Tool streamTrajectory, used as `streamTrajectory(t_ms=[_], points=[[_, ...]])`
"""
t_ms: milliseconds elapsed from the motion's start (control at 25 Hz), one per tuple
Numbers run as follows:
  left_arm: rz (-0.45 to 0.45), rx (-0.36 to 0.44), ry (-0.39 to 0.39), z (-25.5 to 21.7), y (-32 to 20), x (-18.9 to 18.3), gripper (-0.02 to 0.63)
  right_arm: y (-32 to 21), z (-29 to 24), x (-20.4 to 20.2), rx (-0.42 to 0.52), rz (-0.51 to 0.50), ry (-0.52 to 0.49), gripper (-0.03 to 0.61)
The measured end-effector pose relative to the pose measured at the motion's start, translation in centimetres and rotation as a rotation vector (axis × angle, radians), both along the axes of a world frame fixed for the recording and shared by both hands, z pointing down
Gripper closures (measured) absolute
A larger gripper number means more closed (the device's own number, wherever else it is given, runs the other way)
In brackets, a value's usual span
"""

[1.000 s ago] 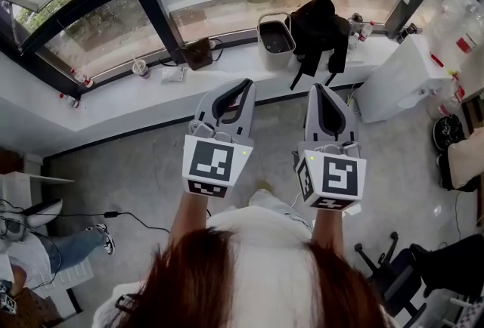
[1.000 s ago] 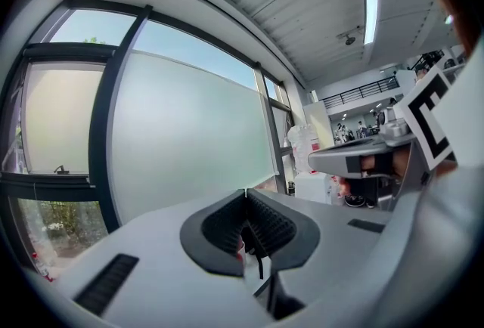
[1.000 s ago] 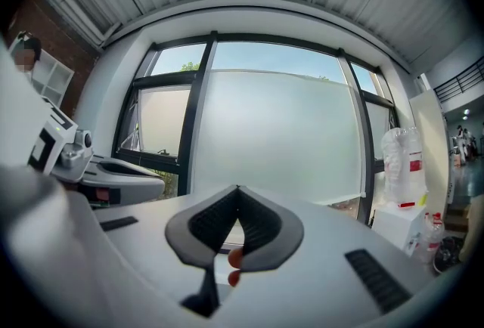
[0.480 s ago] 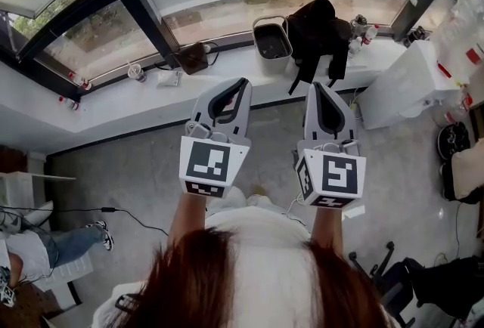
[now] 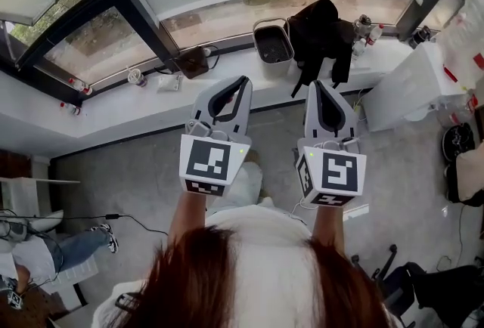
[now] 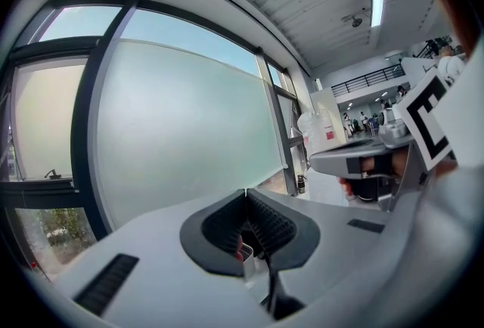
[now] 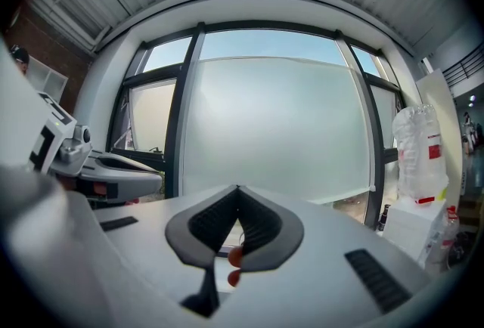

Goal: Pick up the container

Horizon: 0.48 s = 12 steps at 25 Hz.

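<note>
Left tongs (image 5: 243, 82): held level, pointed at the sill (image 5: 106, 103); clenched tip to tip, nothing between. Container (image 5: 274, 43): stands on the sill ahead, well apart from both tongs. Right tongs (image 5: 316, 85): level alongside, clenched, empty. Black bag (image 5: 321, 32): just beside the container. Judgement: tongs carried shut for the approach; container not yet reached.

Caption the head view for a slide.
Left gripper and right gripper, both shut, face a grey metal container on the white windowsill.

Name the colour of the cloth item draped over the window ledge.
The cloth item is black; clearest in the head view.
</note>
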<state>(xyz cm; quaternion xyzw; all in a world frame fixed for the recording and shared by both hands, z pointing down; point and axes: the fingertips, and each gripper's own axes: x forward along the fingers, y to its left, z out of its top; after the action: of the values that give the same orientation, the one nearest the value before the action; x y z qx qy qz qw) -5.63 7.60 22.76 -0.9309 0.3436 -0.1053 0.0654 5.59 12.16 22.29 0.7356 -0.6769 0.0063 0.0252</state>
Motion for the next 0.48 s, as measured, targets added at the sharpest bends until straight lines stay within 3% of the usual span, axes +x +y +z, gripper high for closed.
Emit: streamTrajectory(t_ms=[480], points=[[0.037,-0.008,0.01,0.0,-7.8,2.6,0.595,-7.6,0.0,2.1,-0.018,0.019,0.021,0.554]])
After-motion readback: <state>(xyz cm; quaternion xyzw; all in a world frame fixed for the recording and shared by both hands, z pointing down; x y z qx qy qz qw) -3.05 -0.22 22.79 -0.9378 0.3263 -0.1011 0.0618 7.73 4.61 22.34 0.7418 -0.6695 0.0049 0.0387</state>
